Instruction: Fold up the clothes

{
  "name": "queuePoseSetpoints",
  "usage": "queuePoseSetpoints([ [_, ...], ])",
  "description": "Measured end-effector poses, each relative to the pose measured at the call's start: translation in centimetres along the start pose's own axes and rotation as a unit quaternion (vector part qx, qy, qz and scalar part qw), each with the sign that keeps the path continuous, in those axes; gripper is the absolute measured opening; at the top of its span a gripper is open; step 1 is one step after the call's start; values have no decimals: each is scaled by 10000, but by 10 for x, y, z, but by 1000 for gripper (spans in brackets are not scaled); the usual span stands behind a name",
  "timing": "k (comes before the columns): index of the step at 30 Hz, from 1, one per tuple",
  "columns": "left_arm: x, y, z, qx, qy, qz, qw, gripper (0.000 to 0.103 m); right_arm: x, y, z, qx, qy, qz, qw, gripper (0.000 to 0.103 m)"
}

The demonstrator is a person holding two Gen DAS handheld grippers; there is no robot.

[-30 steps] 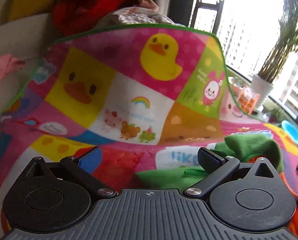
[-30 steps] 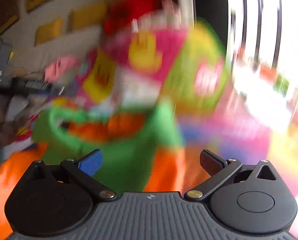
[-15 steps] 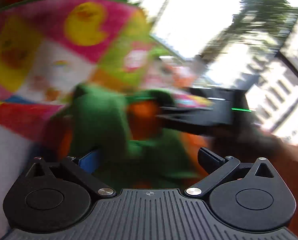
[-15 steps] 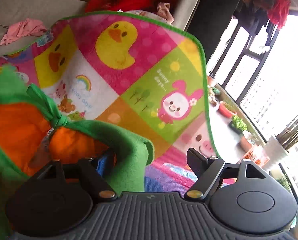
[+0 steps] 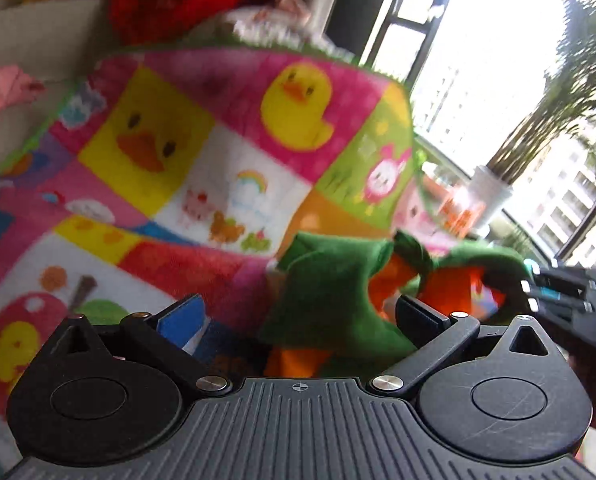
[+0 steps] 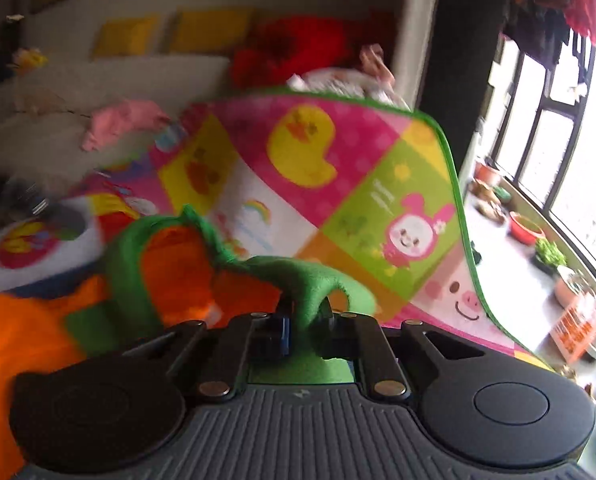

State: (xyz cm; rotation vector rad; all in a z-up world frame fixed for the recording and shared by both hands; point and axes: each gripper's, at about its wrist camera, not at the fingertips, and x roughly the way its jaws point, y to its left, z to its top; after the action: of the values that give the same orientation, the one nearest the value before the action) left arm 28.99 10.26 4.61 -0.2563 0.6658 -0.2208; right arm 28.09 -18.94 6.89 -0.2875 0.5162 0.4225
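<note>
An orange garment with green trim [image 5: 330, 292] lies on a bright patchwork blanket [image 5: 218, 184] printed with ducks. My left gripper [image 5: 298, 312] is open, and a fold of the green trim sits loosely between its fingers, nearer the right finger [image 5: 418, 312]. In the right wrist view my right gripper [image 6: 304, 320] is shut on the green neck trim [image 6: 310, 276], with the garment's orange body [image 6: 178, 264] spreading to the left. The right gripper [image 5: 566, 292] also shows at the right edge of the left wrist view, pinching the same trim.
The blanket [image 6: 338, 184] drapes up over a sofa with yellow cushions [image 6: 210, 30], a red cloth [image 6: 294, 48] and a pink garment [image 6: 118, 120]. On the right are tall windows, a potted plant [image 5: 494, 192] and several pots on the floor [image 6: 526, 228].
My right gripper's jaws have closed on the green trim. The left gripper has swung back left toward the blanket, and the green fold now lies between its open fingers.
</note>
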Motion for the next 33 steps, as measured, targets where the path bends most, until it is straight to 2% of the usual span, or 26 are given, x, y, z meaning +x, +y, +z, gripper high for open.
queuePoseSetpoints([
  [3, -28, -19, 3, 60, -233, -191, 9995, 103, -34, 17, -15, -275, 141, 200, 9993, 11],
  [7, -30, -50, -4, 417, -163, -222, 9988, 103, -51, 41, -47, -631, 590, 465, 9952, 11],
  [10, -8, -62, -27, 943, 192, 245, 9951, 103, -53, 52, -67, -752, 892, 613, 9913, 11],
  [12, 9, -62, -48, 1271, 528, 558, 9889, 103, -64, 46, -71, -649, 881, 747, 9912, 12],
  [15, 29, -53, -75, 1567, 875, 860, 9800, 103, -89, 31, -59, -338, 555, 884, 9940, 26],
  [16, 34, -50, -81, 1584, 941, 902, 9787, 103, -96, 26, -54, -219, 415, 910, 9947, 30],
  [20, 44, -39, -89, 1481, 1037, 912, 9793, 103, -84, 16, -32, 268, 174, 1055, 9939, 30],
  [23, 41, -38, -88, 1404, 1074, 884, 9803, 103, -46, 15, -28, 531, 448, 1228, 9900, 30],
  [27, 42, -33, -87, 1207, 1163, 805, 9826, 103, -6, 24, -50, 389, 1110, 1056, 9874, 30],
  [33, 45, -29, -86, 1022, 1258, 739, 9840, 103, -10, 22, -64, 553, 1004, 1123, 9870, 31],
])
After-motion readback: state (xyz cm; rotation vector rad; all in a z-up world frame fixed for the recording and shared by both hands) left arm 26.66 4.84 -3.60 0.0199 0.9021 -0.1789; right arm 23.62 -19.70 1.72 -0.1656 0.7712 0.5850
